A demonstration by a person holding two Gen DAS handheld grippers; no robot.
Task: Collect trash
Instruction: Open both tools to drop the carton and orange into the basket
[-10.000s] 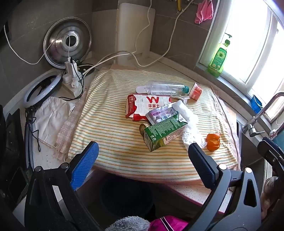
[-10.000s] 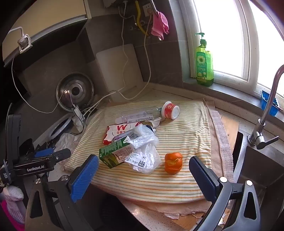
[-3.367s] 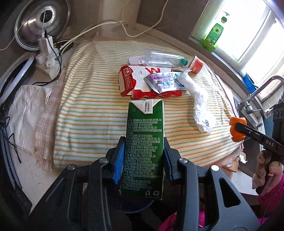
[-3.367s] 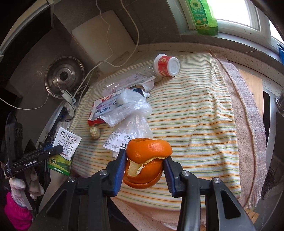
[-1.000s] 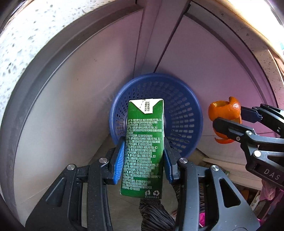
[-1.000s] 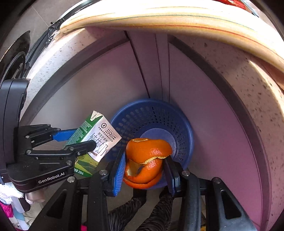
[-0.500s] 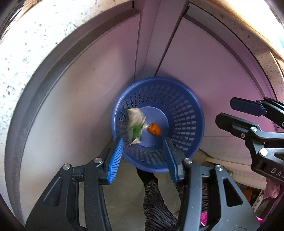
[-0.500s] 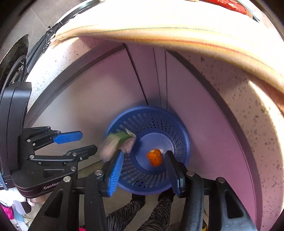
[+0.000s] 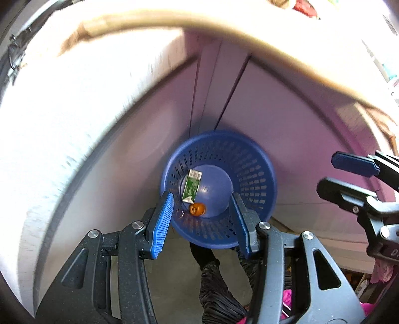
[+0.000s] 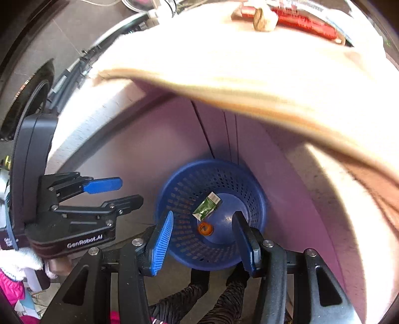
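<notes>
Trash sits in the blue basket [image 9: 251,159] on the floor: the green carton [image 9: 191,185] lies flat, the orange peel [image 9: 197,208] beside its end. Both grippers, left [image 9: 202,219] and right [image 10: 204,243], hang above with fingers spread, holding nothing. More trash waits up on the counter edge [image 10: 264,18], maybe a red wrapper [image 10: 304,21]; only the right view shows it clearly.

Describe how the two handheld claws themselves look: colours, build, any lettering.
Both are black, speckled plastic frames with silver screws and triangular cut-outs. The left claw and right claw each carry one ribbed blue pad and one dark finger. White "GenRobot.AI" lettering marks the left one's side.
</notes>
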